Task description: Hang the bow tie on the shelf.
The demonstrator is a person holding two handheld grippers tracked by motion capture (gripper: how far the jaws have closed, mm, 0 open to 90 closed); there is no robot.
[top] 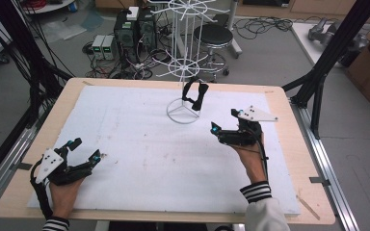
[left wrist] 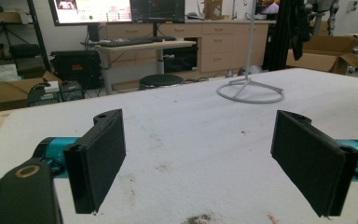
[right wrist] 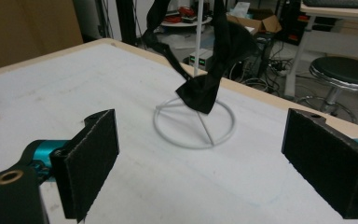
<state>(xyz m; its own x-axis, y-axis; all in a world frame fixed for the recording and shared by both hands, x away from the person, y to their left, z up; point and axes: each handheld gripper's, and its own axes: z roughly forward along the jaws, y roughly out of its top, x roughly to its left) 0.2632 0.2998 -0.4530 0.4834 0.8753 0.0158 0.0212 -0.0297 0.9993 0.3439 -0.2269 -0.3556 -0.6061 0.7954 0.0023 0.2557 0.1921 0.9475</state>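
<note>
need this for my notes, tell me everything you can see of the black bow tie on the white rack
The black bow tie looks like soft matte fabric. Its strap loops up over an arm of the white wire rack, and the knotted bow dangles tilted at the bottom, just above the rack's ring base beside the pole. It hangs free of the white table cover. The right tool stands open, short of it.

The white wire stand [top: 189, 57] is cut off by the top edge in the high view, its upper tiers incomplete. In the right gripper view its pole leaves the frame above, so where the black bow tie [right wrist: 205, 60] hangs from the stand cannot be told. In the left gripper view, the stand's base ring [left wrist: 250, 92] shows and its pole is cropped above.
</note>
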